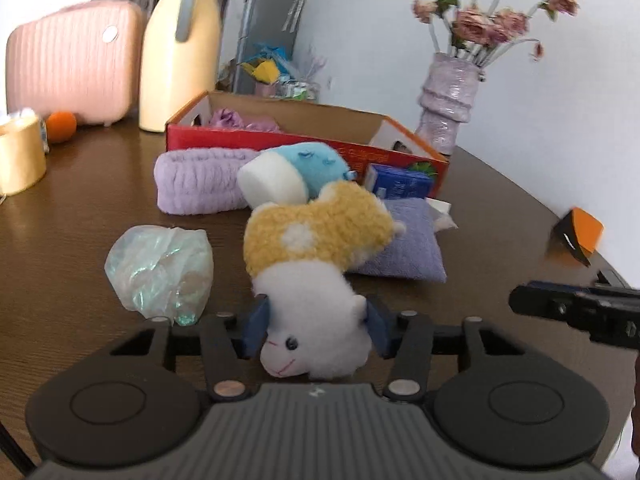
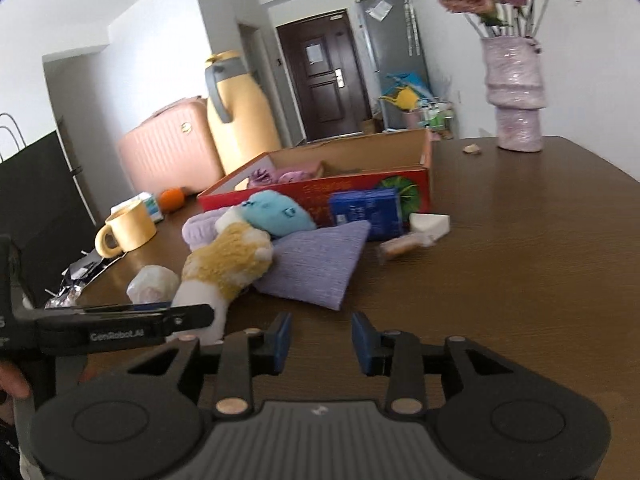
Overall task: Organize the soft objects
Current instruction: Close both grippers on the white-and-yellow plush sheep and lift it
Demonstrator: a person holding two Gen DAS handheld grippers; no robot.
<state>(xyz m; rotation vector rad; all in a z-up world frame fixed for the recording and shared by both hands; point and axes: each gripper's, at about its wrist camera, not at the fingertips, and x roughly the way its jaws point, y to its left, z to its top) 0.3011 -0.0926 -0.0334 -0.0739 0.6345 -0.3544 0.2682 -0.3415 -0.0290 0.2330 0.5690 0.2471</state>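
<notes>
Left wrist view, nearest: the left gripper (image 1: 316,330) is seen clamped on the white head of a plush lamb toy (image 1: 316,264), its blue pads pressed against both sides; the toy's yellow fleece body is tilted away from the camera over the brown wooden counter (image 1: 80,248). Just beside the toy, on the left, a crumpled translucent plastic bag (image 1: 160,270) is shown lying on the counter. Behind the toy, a lavender cushion (image 1: 408,248) is partly covered by it.

Right wrist view, nearest: the right gripper (image 2: 321,342) is held moderately open, with nothing between its blue pads, above bare counter. The left gripper's finger is seen at the left edge, marked "GenRobot.AI" in white letters.

Middle distance: a blue-and-white plush toy (image 1: 296,170) is shown resting against a rolled lilac towel (image 1: 200,180). Near the cushion, a blue printed carton (image 2: 366,212) stands against the box; its writing cannot be read. A white wedge sponge (image 2: 430,224) lies just beside it.

Farther: an open red cardboard box (image 2: 320,192) is shown holding pink and purple soft items; its yellow print is illegible. A yellow mug (image 2: 128,230) and an orange (image 2: 172,199) stand to the left.

Farthest: a yellow thermos jug (image 2: 240,120), a pink ribbed case (image 2: 172,152) and a lilac vase of dried roses (image 2: 516,92) are seen.
</notes>
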